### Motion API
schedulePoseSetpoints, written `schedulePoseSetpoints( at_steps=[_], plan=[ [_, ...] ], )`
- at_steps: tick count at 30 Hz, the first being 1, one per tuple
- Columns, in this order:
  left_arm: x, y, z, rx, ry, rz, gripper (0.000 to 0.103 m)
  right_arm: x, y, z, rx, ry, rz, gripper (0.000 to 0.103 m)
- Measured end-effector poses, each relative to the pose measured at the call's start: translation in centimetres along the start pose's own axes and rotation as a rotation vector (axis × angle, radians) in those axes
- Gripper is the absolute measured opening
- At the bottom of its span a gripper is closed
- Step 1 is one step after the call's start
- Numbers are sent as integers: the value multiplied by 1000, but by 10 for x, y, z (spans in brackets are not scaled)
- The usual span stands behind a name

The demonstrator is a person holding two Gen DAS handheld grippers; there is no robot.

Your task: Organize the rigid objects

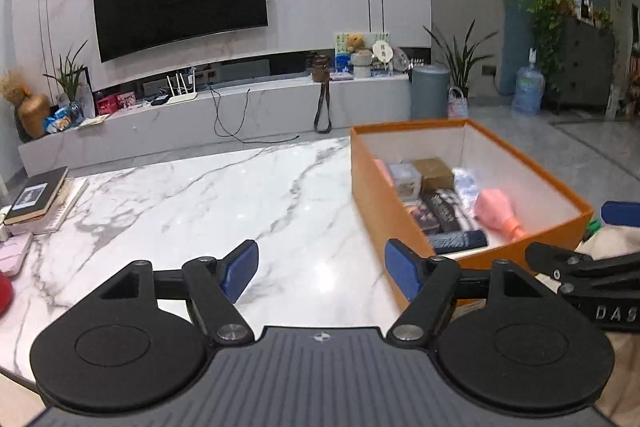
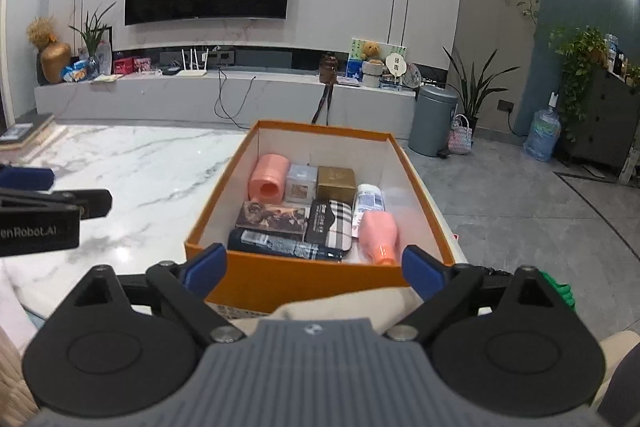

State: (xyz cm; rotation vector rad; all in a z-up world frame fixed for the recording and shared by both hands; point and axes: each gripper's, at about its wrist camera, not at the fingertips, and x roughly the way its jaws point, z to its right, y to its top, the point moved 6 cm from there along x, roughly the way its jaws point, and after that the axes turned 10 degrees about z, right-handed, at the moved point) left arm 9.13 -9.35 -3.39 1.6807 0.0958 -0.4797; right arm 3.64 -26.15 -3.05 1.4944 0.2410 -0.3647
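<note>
An orange box [image 2: 304, 277] with a white inside stands on the marble table [image 1: 192, 211]; it also shows in the left wrist view [image 1: 370, 187]. Inside lie a pink bottle [image 2: 378, 233], a pink roll [image 2: 268, 179], a gold box [image 2: 336, 181], a plaid packet [image 2: 330, 223], a dark tube [image 2: 280, 245] and other small items. My right gripper [image 2: 314, 269] is open and empty, just in front of the box's near wall. My left gripper [image 1: 322, 271] is open and empty over the table, left of the box.
A stack of books [image 1: 38, 199] and a pink case [image 1: 14, 253] lie at the table's left edge. A beige cloth [image 2: 340, 305] lies under my right gripper. Beyond the table are a TV console [image 1: 224, 115], a grey bin [image 2: 434, 119] and plants.
</note>
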Motion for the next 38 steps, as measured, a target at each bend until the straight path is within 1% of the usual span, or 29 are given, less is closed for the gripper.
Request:
schedulePoseSetpoints(
  at_steps=[3, 6, 9, 14, 27, 38],
  plan=[
    [3, -10, 1, 19, -27, -37, 85, 11, -5, 4, 40, 16, -36, 95],
    [3, -19, 3, 7, -48, -59, 85, 19, -8, 0, 18, 14, -64, 97],
    [4, -30, 4, 16, -51, -68, 85, 23, -10, -4, -7, 7, -77, 98],
    [3, -35, 3, 13, -53, -92, 85, 23, -12, -4, 0, 12, -76, 99],
    [-5, -28, 7, 33, -43, -65, 85, 21, -13, -5, 7, 18, -71, 100],
    [-9, -23, 4, 14, -50, -44, 86, 22, -13, -6, 14, 24, -72, 100]
  ],
)
